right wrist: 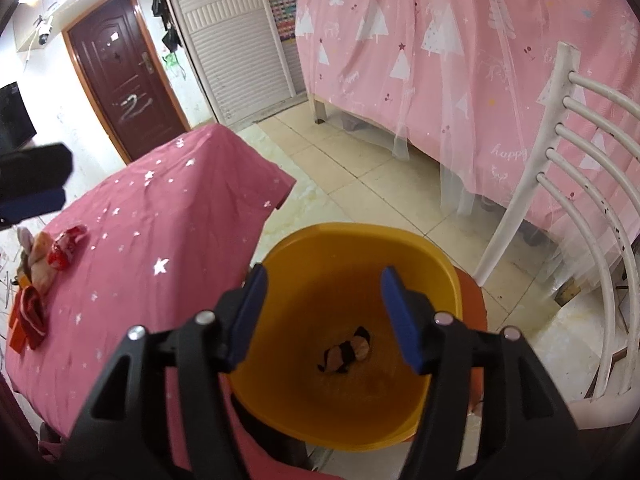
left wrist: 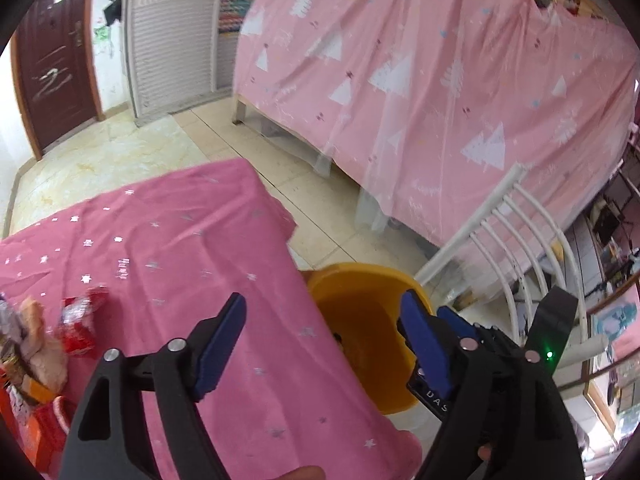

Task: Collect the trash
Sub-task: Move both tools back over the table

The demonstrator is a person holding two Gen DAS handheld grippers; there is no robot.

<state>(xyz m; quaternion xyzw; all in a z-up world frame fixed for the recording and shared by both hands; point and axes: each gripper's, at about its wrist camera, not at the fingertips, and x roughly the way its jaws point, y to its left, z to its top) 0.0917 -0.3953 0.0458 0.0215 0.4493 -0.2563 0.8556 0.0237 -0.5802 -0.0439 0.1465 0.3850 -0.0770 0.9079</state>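
Crumpled red and beige wrappers (left wrist: 76, 320) blurred, cut by left edge; dark crumpled scrap (right wrist: 346, 350) in yellow plastic bucket (right wrist: 360, 248) too small to identify.

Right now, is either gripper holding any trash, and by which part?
No. The left gripper and right gripper are both open and empty. One scrap lies loose in the yellow bin.

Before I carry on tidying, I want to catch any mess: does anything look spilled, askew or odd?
Nothing spilled. One dark wrapper lies in the yellow bin; crumpled red wrappers sit loose on the pink tablecloth. Both tools, left and right, are open and empty.
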